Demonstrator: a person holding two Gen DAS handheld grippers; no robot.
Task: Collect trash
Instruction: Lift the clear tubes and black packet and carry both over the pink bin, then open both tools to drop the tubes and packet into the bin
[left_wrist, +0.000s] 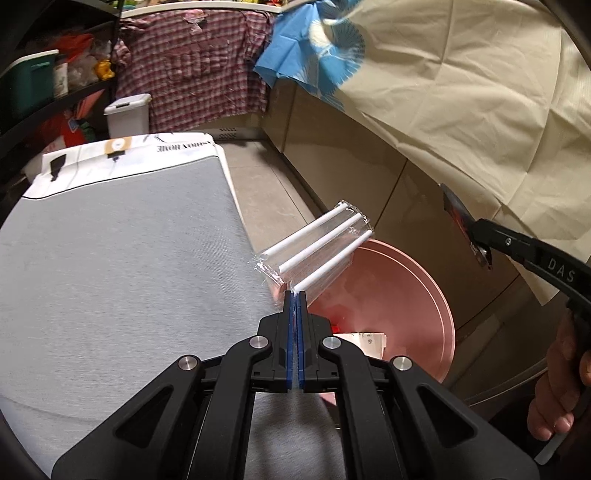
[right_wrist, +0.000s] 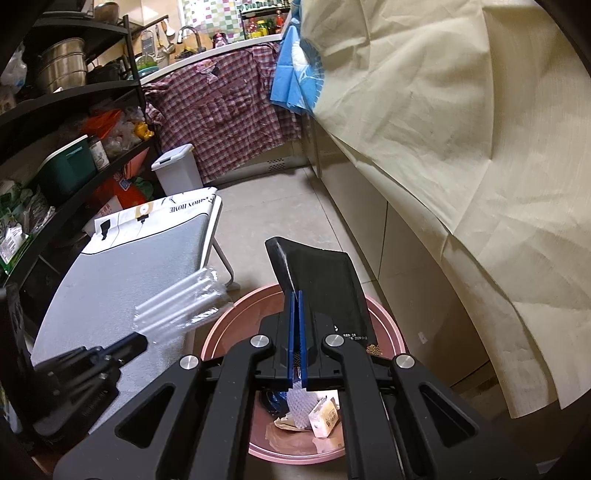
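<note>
Both pieces of trash are carried toward the pink bin (right_wrist: 384, 325) to drop in: the left gripper (left_wrist: 295, 293), jaws pinched on a corner of the clear pack of white straws (left_wrist: 317, 245), holds it at the bin's rim, and the right gripper (right_wrist: 296, 295) clamps a black wrapper (right_wrist: 325, 280) above its mouth. Only the right wrist view shows the cardboard scraps (right_wrist: 323, 413) already inside the bin, while the left shows the person's hand (left_wrist: 557, 387) on the right handle
</note>
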